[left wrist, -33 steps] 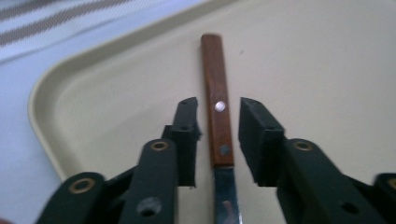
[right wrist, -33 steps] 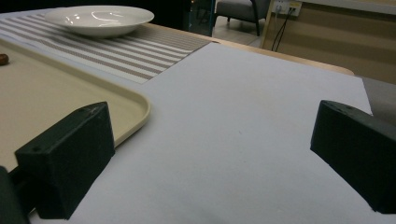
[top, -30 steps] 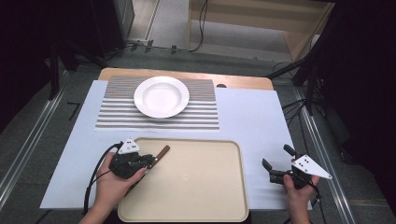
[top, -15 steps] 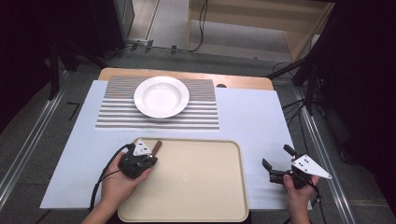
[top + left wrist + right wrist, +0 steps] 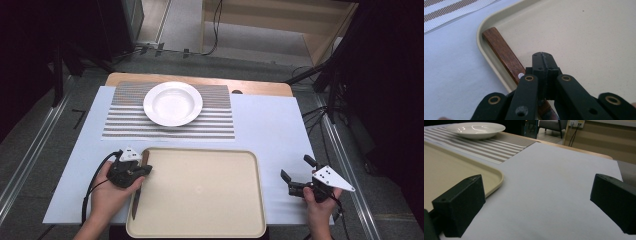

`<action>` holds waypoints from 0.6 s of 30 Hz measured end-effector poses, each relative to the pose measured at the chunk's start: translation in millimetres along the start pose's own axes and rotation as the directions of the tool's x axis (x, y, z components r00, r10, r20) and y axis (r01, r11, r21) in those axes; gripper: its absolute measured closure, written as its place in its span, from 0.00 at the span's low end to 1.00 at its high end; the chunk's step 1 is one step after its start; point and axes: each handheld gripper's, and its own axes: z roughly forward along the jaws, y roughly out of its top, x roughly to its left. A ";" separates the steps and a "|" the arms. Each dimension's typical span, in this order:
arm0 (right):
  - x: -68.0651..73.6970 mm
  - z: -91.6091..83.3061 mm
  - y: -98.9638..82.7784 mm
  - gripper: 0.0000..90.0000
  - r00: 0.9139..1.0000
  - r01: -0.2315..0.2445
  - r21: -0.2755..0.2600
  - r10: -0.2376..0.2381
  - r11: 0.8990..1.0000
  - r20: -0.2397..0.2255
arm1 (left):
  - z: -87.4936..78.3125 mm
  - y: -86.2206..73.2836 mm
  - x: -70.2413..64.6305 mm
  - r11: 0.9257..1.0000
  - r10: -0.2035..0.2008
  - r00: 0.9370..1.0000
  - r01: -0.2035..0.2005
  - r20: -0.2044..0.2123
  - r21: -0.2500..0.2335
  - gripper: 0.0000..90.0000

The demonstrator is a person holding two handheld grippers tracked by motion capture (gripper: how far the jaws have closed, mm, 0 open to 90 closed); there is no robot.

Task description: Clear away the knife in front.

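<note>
Knife (image 5: pixel 137 192) with brown wooden handle (image 5: pixel 503 54) lies along the left edge of the beige tray (image 5: pixel 210 220), handle end pointing toward the far corner and resting against the tray's raised rim, blade running back toward the person. Left gripper (image 5: pixel 142 171) sits right over the knife's middle; in the left gripper view its jaws are pressed together, tips just beside the handle, and whether they pinch any part of the knife cannot be told. Left hand (image 5: pixel 107 192) wraps the gripper body, cable looping off to the left. Tray sits on a pale blue sheet covering the worktop (image 5: pixel 270 125). Beyond it, a striped placemat (image 5: pixel 125 122) carries a white plate (image 5: pixel 172 103). Right gripper (image 5: pixel 295 176) is held well apart from the tray's right side, jaws spread wide over bare sheet, holding nothing.
</note>
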 end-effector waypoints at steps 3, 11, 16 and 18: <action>0.0 0.0 0.0 0.00 1.000 -0.001 0.000 0.001 1.000 0.000 | 0.9 -1.1 -0.9 1.000 0.010 1.000 -0.009 0.026 -0.024 0.95; 0.0 -0.1 0.0 0.00 1.000 -0.003 0.001 0.003 1.000 0.003 | -12.7 -4.4 6.9 0.982 -0.020 0.998 0.030 0.057 -0.187 0.65; 0.0 -0.1 -0.1 0.00 1.000 -0.004 0.001 0.004 1.000 0.005 | -24.4 -8.8 15.9 0.958 -0.041 0.998 0.053 0.048 -0.283 0.46; 0.0 -0.1 -0.1 0.00 1.000 -0.006 0.002 0.006 1.000 0.007 | -28.6 -11.3 20.1 0.948 -0.051 0.997 0.068 0.063 -0.312 0.36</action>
